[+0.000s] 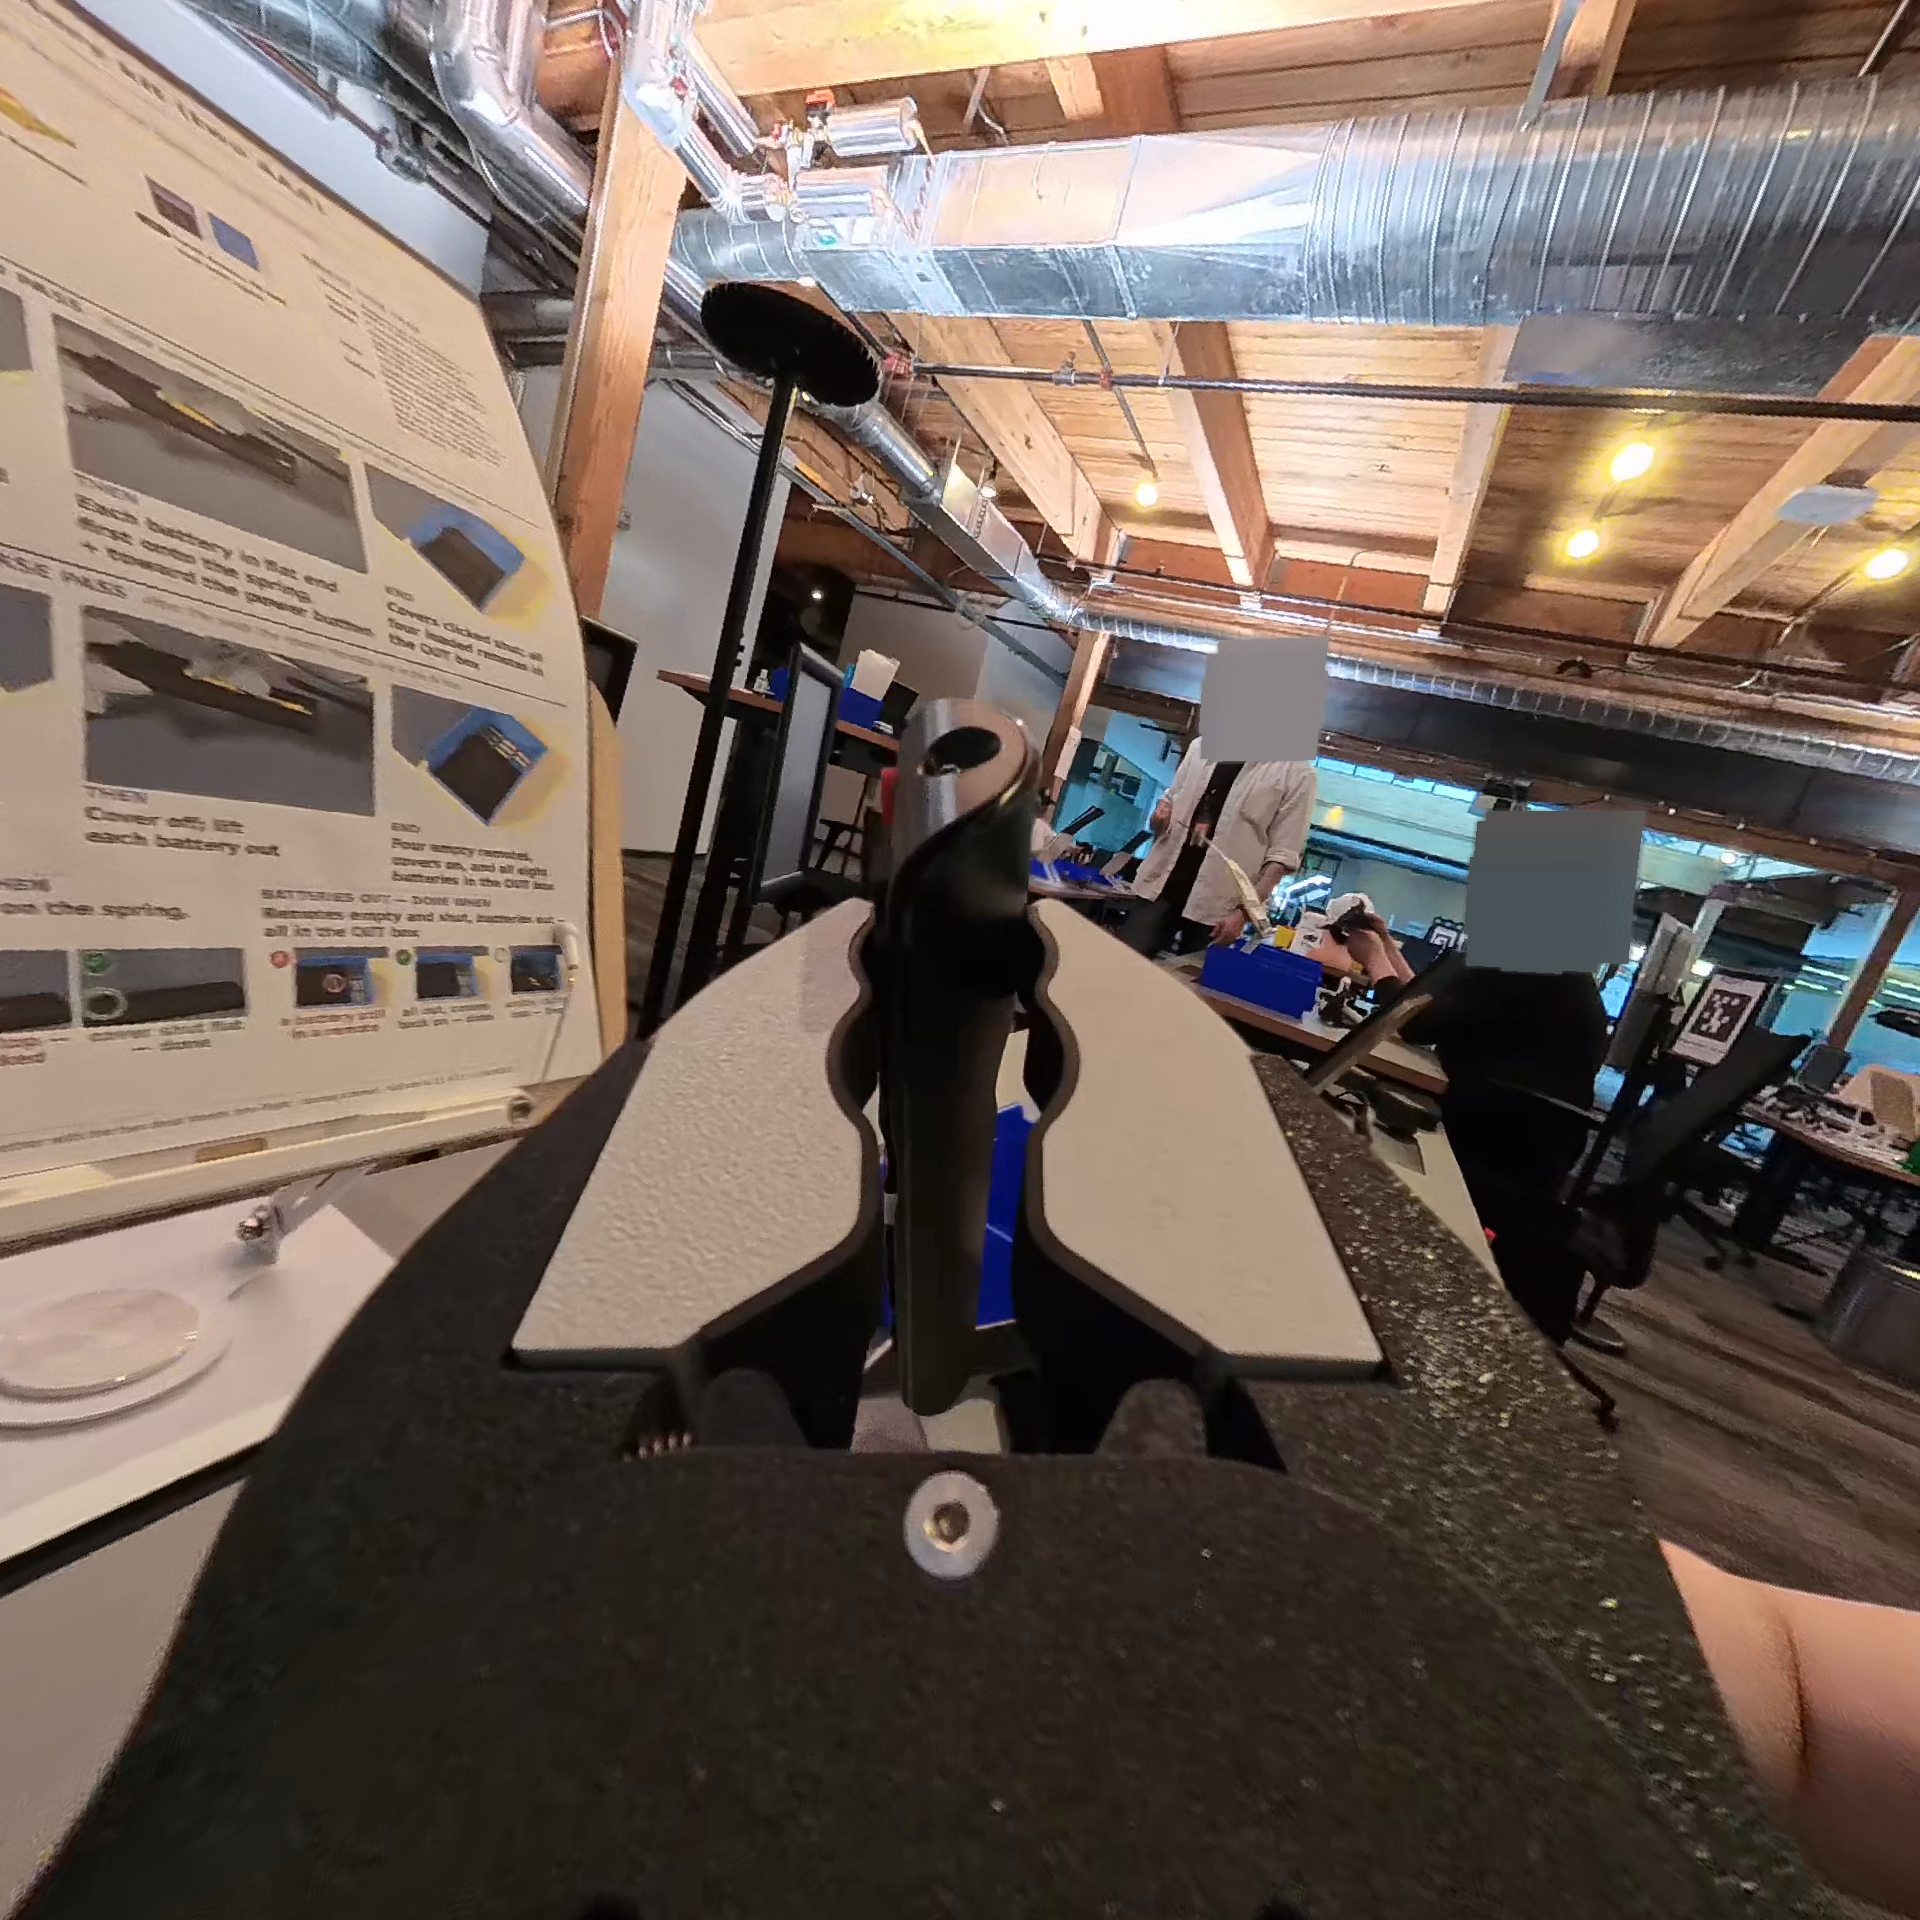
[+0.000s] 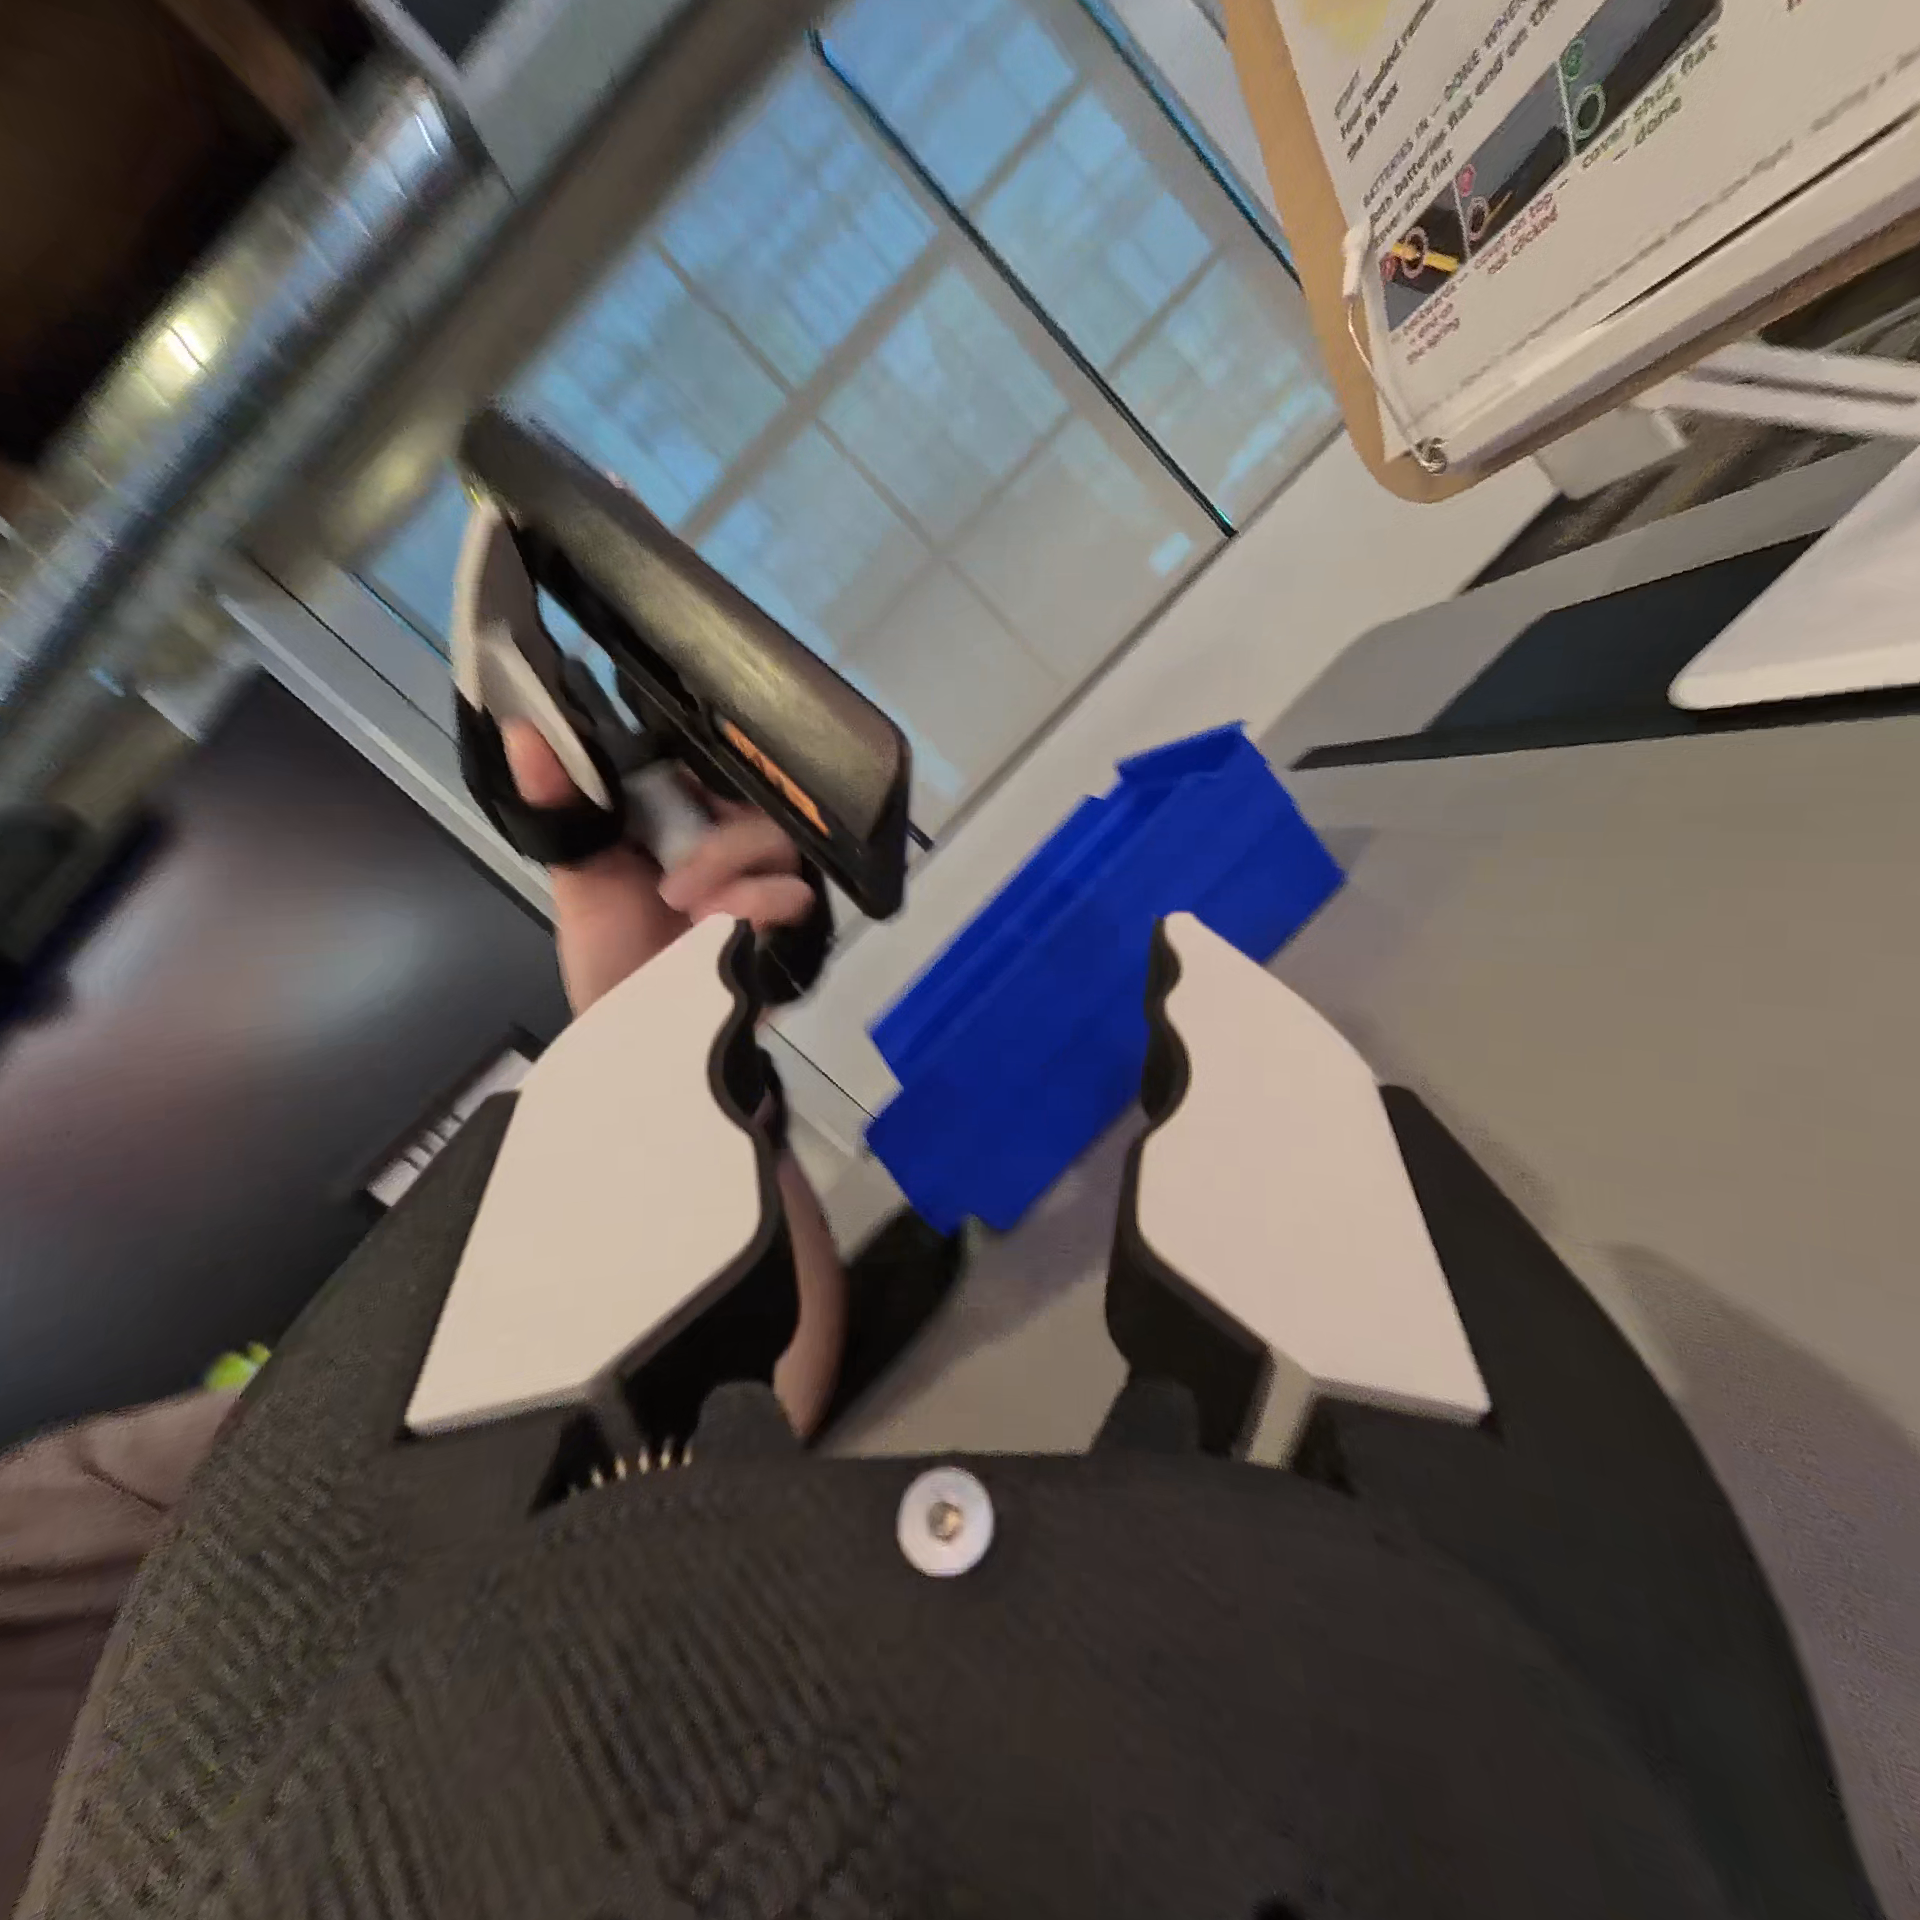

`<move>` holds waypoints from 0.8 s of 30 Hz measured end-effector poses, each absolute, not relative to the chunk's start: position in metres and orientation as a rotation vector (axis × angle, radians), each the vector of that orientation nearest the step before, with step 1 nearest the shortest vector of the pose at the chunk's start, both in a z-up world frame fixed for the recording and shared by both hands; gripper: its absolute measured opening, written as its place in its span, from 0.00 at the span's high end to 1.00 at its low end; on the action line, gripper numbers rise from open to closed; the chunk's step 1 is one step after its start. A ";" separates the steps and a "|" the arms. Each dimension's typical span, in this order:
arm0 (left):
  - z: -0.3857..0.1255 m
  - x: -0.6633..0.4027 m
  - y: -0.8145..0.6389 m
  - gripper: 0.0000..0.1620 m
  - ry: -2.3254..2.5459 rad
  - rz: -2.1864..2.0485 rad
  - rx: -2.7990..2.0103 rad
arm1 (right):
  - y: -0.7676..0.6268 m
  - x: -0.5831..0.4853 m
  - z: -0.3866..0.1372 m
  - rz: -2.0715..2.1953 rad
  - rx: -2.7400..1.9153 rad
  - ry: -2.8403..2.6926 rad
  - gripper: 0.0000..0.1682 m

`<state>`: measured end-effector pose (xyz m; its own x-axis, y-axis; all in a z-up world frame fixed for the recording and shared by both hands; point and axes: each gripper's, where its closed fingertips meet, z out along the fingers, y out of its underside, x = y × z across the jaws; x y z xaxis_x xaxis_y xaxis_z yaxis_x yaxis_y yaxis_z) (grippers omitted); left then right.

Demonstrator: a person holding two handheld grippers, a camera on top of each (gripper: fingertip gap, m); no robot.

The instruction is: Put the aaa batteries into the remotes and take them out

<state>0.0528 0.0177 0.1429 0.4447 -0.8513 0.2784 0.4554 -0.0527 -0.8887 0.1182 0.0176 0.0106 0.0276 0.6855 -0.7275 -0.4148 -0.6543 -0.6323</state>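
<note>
My left gripper [image 1: 951, 935] is shut on a black remote [image 1: 951, 997], held upright and edge-on between the white fingers, its top end above the fingertips. In the right wrist view the same remote [image 2: 717, 665] shows at upper left, tilted, held by the left gripper and a hand, with an open slot and an orange patch near its lower end. My right gripper [image 2: 940, 940] is open and empty, in the air above the grey table [image 2: 1610, 987], apart from the remote. No loose batteries show.
A blue bin [image 2: 1081, 997] stands on the table beyond my right fingers; part of it shows behind the remote [image 1: 1003, 1226]. An instruction board [image 1: 260, 644] on a stand is at the left. A black pole lamp [image 1: 727, 675] and people at far desks stand behind.
</note>
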 end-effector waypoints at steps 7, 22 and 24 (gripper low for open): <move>0.124 0.086 0.011 0.85 0.429 -1.159 -1.209 | 0.010 0.122 0.027 1.759 -1.380 -0.171 0.57; 0.132 0.089 -0.003 0.85 0.360 -1.228 -1.112 | 0.003 0.126 0.034 1.778 -1.336 -0.085 0.70; 0.132 0.089 -0.004 0.85 0.352 -1.221 -1.101 | 0.001 0.130 0.038 1.789 -1.293 -0.072 0.74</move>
<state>0.0888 -0.0043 0.1319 0.3655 -0.8741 0.3200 0.5693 -0.0621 -0.8198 0.1304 0.0007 0.0381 -0.0483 0.6814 -0.7303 -0.6207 -0.5934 -0.5125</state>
